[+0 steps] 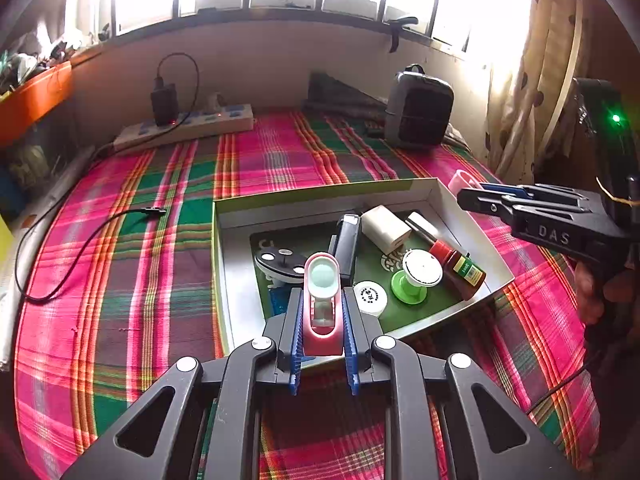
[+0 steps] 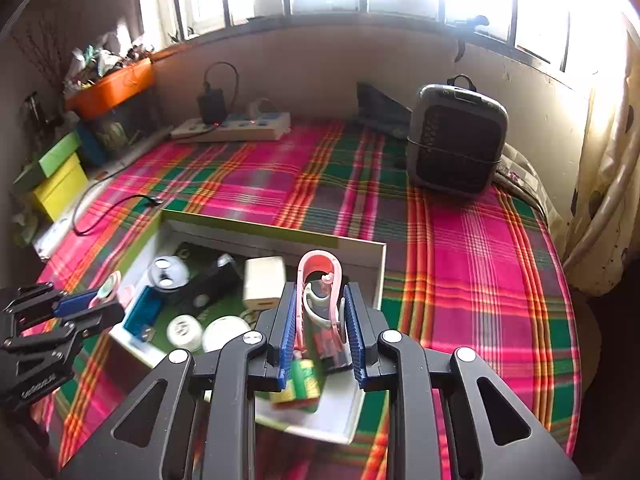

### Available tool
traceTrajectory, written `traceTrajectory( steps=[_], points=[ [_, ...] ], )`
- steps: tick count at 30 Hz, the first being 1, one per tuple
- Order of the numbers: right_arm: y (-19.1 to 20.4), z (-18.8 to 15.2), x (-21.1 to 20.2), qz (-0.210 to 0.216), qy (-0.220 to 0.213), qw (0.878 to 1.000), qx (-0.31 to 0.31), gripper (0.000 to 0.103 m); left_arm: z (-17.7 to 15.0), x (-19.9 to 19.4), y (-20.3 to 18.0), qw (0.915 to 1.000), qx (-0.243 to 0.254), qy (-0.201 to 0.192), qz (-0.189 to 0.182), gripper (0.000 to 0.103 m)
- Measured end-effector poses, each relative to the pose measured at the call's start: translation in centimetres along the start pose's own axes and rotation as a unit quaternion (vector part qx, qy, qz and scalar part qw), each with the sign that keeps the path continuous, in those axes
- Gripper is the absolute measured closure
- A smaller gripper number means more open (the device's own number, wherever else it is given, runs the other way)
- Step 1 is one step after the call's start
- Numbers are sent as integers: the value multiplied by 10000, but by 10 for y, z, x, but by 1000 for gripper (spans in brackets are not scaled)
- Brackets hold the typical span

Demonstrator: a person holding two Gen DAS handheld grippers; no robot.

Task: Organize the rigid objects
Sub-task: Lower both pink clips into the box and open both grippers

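Observation:
An open cardboard box (image 1: 472, 240) lies on the plaid cloth and holds several small objects: a white charger cube (image 1: 385, 228), a black case (image 1: 347, 240), a green-and-white knob (image 1: 416, 276), a brown bottle (image 1: 460, 268) and a white round cap (image 1: 370, 298). My left gripper (image 1: 322, 320) is shut on a pink holder with a pale green lens (image 1: 322, 280), above the box's near edge. My right gripper (image 2: 320, 316) is shut on a pink loop-shaped clip (image 2: 320, 276), above the box's right end (image 2: 380, 272). The right gripper also shows in the left wrist view (image 1: 492, 196).
A power strip with a black adapter (image 1: 188, 124) lies at the back. A dark grey heater (image 1: 420, 110) stands at the back right. A black cable (image 1: 80, 248) trails over the cloth at left. An orange tray (image 2: 112, 88) and yellow-green boxes (image 2: 56, 180) stand at far left.

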State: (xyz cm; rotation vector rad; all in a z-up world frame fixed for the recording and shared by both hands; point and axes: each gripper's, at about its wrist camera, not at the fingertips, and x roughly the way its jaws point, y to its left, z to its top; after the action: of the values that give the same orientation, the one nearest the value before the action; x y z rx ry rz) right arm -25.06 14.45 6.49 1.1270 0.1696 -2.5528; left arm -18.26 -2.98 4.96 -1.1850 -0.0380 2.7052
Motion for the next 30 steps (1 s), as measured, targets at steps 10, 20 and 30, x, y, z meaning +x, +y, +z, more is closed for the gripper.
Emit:
traceTrajectory(
  steps=[10,20,30],
  points=[
    [-12,4,38,2,370,9993,92,79,3,20,-1,9999,15,152,-26,86],
    [-15,3,50,32,423,9990,157,79,2,34,1,9995,-56,308,-13,86],
    [-9,1,58,81,447,9989,106,79,3,34,3,9995,-74,314,-26,86]
  ],
)
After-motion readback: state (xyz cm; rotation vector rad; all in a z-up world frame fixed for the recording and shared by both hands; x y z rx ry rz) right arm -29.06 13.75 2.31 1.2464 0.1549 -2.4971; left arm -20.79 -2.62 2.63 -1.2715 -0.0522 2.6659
